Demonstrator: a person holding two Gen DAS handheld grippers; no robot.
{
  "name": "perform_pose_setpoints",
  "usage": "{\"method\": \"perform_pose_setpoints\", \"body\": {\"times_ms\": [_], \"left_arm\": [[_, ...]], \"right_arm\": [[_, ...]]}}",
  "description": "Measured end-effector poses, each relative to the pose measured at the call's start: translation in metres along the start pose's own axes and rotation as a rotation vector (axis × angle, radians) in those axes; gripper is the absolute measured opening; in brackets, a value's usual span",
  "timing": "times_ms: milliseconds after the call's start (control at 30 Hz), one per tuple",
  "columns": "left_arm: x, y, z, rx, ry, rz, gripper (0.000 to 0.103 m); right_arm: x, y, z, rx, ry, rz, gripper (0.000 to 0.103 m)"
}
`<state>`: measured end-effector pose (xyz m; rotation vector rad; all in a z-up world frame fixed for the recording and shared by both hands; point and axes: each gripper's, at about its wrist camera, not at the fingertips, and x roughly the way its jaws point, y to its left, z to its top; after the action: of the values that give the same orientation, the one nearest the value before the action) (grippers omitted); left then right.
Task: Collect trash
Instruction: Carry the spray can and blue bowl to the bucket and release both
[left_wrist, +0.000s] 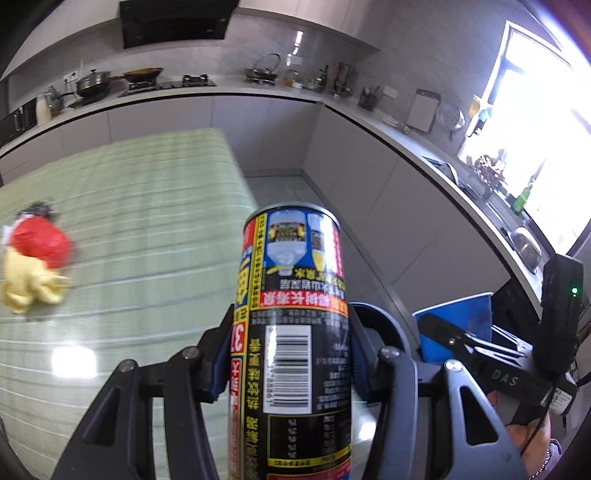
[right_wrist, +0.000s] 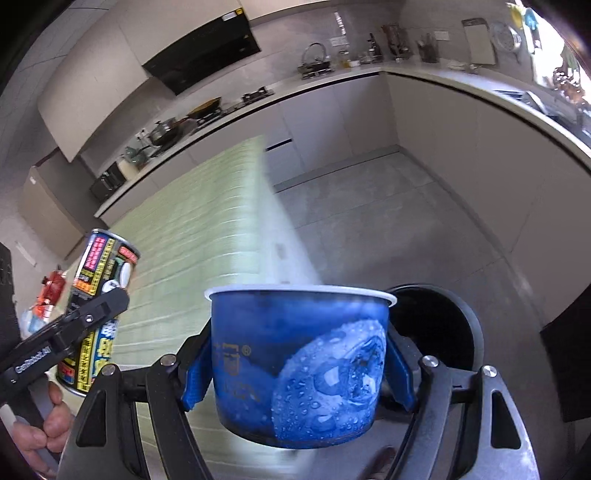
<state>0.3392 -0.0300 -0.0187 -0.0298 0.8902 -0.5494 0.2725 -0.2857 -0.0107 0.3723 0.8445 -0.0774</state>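
Kitchen, can (left_wrist: 291, 332) clamped in left tool (left_wrist: 290, 354), cup (right_wrist: 299, 365) in right tool (right_wrist: 295, 373)

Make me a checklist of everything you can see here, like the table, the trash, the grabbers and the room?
Surface: green striped table, mostly bare.
Job's things: can in left gripper; blue cup in right gripper; black bin on the floor behind the cup.
Clutter: red wad and yellow wad on the table.
Grippers: both clamped on their items.
Cables: thin black cable by the right gripper.
Surroundings: kitchen counter with pans, kettle, bright window.
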Motion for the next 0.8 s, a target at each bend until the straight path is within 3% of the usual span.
{"method": "perform_pose_setpoints", "body": {"times_ms": [300,500,800], "left_arm": [[0.058,-0.075,-0.005,0.038,0.095,-0.041,0.053],[0.089,-0.102,-0.018,0.081,0.154,-0.022,0.053],[0.137,-0.113,-0.040,0.076,0.275,0.043,0.053]], "right_arm": [[-0.010,-0.103,0.007,0.058,0.030,-0.034,0.079],[0.004,-0.137,-0.002,0.091,0.066,-0.045,0.079],[0.053,-0.172,-0.021,0.126,0.150,-0.066,0.079]]}}
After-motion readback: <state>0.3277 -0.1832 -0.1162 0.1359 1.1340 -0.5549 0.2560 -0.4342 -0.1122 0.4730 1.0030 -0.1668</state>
